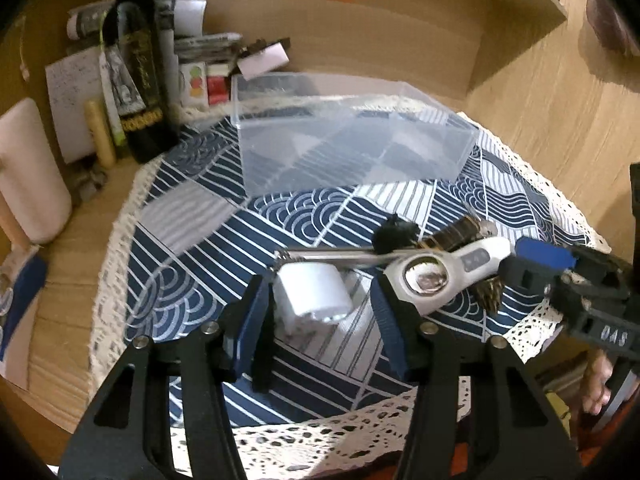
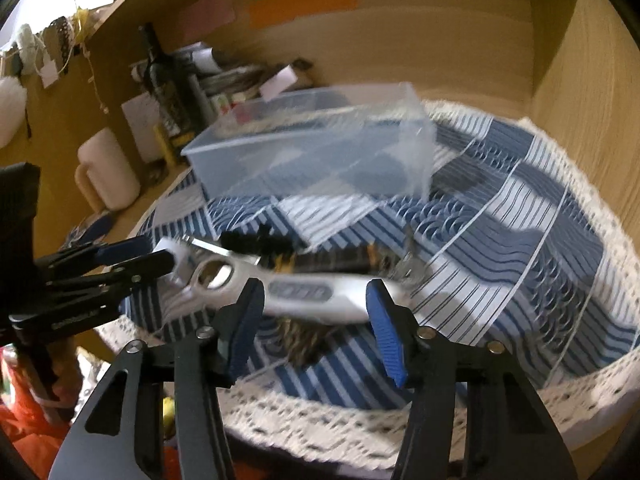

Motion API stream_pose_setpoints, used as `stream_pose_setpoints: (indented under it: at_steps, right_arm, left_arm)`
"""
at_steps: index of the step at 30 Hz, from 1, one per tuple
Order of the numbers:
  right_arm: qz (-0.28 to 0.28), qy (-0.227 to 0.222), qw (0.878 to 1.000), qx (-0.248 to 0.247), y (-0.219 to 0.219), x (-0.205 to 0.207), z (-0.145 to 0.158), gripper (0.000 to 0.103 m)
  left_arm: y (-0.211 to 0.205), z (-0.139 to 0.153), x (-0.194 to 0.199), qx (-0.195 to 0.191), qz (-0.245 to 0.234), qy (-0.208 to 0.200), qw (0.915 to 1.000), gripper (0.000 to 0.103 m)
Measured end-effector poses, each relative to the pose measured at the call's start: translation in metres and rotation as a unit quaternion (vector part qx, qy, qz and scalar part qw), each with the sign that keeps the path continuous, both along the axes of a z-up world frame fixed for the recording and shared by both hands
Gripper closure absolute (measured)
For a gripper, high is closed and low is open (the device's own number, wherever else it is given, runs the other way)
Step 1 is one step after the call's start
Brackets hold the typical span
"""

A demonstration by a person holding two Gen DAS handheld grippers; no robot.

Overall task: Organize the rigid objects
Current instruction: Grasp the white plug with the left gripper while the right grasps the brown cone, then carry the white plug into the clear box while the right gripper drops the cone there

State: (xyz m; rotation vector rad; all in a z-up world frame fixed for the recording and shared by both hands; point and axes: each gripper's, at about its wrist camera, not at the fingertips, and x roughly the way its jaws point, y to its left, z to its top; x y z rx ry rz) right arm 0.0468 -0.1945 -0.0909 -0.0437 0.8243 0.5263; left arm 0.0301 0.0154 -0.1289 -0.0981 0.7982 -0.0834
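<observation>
A clear plastic box (image 1: 352,140) stands empty on the blue patterned cloth (image 1: 192,272); it also shows in the right wrist view (image 2: 312,152). My left gripper (image 1: 324,300) is open around a white cylinder (image 1: 312,296) lying on the cloth. A white and silver tool with a round lens and a metal probe (image 1: 436,272) lies just right of it. My right gripper (image 2: 314,312) is open astride that tool's handle (image 2: 320,296); its fingertips (image 1: 536,256) show in the left wrist view. A black clip (image 1: 394,234) and brown spiky items (image 1: 460,232) lie behind the tool.
A dark bottle (image 1: 140,68), papers, small boxes and a cream mug (image 1: 32,176) crowd the desk's back left. A wooden shelf wall (image 1: 512,32) rises at the back right. The cloth's lace edge (image 1: 320,440) lies near me.
</observation>
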Motion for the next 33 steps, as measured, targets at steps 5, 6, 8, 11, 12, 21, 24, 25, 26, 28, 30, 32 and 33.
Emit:
stream_pose_setpoints:
  at_steps: [5, 6, 8, 11, 12, 21, 24, 25, 26, 28, 30, 32, 33]
  right_arm:
    - [0.009, 0.022, 1.0, -0.006, 0.006, -0.007, -0.013, 0.056]
    - [0.011, 0.026, 1.0, -0.006, 0.006, -0.007, -0.015, 0.057]
    - [0.015, 0.039, 0.999, -0.001, 0.007, -0.006, -0.019, 0.059]
    - [0.017, 0.052, 0.998, 0.002, 0.009, -0.002, -0.024, 0.074]
    - [0.018, 0.054, 0.998, 0.003, 0.009, -0.002, -0.024, 0.076]
    - [0.003, -0.006, 1.0, 0.016, -0.004, 0.0, 0.009, 0.076]
    - [-0.002, -0.03, 0.999, 0.015, -0.006, 0.006, 0.021, 0.076]
    - [-0.003, -0.037, 0.999, 0.015, -0.005, 0.01, 0.025, 0.076]
    - [-0.003, -0.045, 0.999, 0.015, -0.005, 0.014, 0.029, 0.076]
    - [-0.004, -0.062, 0.998, 0.013, -0.002, 0.021, 0.038, 0.076]
    - [-0.004, -0.075, 0.997, 0.014, 0.0, 0.028, 0.046, 0.076]
    - [-0.005, -0.092, 0.996, 0.017, 0.003, 0.037, 0.056, 0.076]
    - [-0.005, -0.1, 0.995, 0.017, 0.005, 0.042, 0.061, 0.076]
  left_arm:
    - [-0.001, -0.009, 0.008, -0.004, 0.003, 0.01, 0.9999, 0.05]
    - [-0.001, -0.011, 0.01, -0.004, 0.003, 0.012, 0.9999, 0.05]
    - [0.0, -0.015, 0.014, -0.012, 0.004, 0.018, 0.9998, 0.05]
    - [0.003, -0.02, 0.018, -0.02, 0.006, 0.024, 0.9995, 0.063]
    - [0.004, -0.019, 0.018, -0.024, 0.007, 0.021, 0.9995, 0.063]
    - [0.009, 0.014, 0.011, -0.016, 0.004, -0.032, 0.9993, 0.064]
    - [0.011, 0.028, 0.014, -0.014, 0.005, -0.053, 0.9985, 0.064]
    - [0.012, 0.034, 0.017, -0.014, 0.004, -0.06, 0.9981, 0.064]
    - [0.013, 0.04, 0.019, -0.017, 0.004, -0.066, 0.9977, 0.064]
    - [0.015, 0.049, 0.025, -0.024, 0.002, -0.075, 0.9969, 0.064]
    - [0.017, 0.059, 0.034, -0.021, 0.01, -0.088, 0.9958, 0.064]
    - [0.017, 0.066, 0.042, -0.01, 0.018, -0.098, 0.9949, 0.064]
    - [0.017, 0.069, 0.047, -0.006, 0.021, -0.101, 0.9946, 0.064]
